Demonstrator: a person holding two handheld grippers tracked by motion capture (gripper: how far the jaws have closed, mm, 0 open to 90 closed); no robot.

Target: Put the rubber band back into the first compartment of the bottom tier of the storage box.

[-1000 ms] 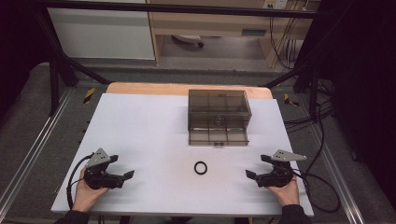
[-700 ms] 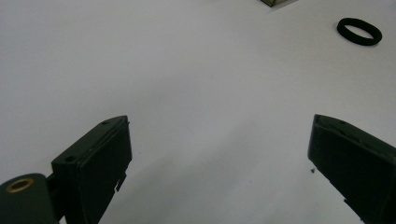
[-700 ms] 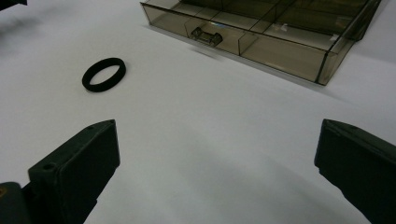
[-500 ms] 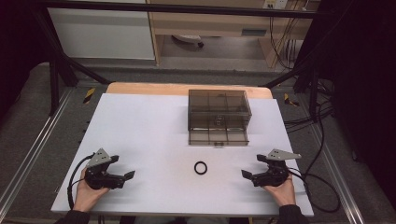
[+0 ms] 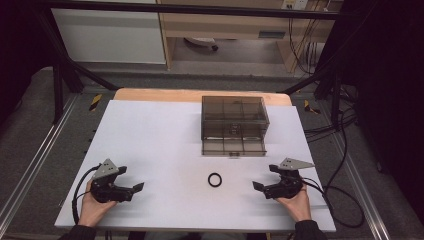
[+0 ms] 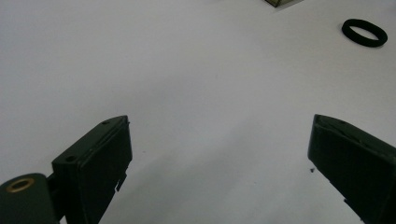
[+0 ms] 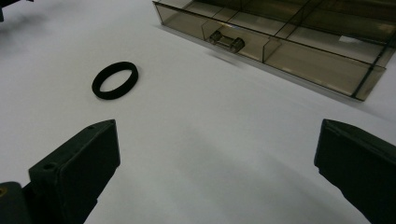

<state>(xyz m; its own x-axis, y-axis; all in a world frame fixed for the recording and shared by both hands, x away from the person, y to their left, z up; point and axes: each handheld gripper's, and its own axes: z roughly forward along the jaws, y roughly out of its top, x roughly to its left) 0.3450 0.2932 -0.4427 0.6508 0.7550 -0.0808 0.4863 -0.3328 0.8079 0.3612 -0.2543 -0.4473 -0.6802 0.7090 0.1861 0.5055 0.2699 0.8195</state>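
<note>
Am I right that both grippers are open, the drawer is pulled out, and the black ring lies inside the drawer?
Not quite. The ring lies on the table, in front of the drawer, as the high view shows. Both the left gripper and right gripper are open.

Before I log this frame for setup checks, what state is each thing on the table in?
left gripper: jaws wide open, holding nothing, low over the table.
right gripper: jaws wide open, holding nothing, pointed toward the ring.
black ring: lying flat on the white table, untouched, between the two grippers.
drawer box: upright, smoky clear plastic.
drawer: pulled out toward the person; its visible compartments look empty.
</note>
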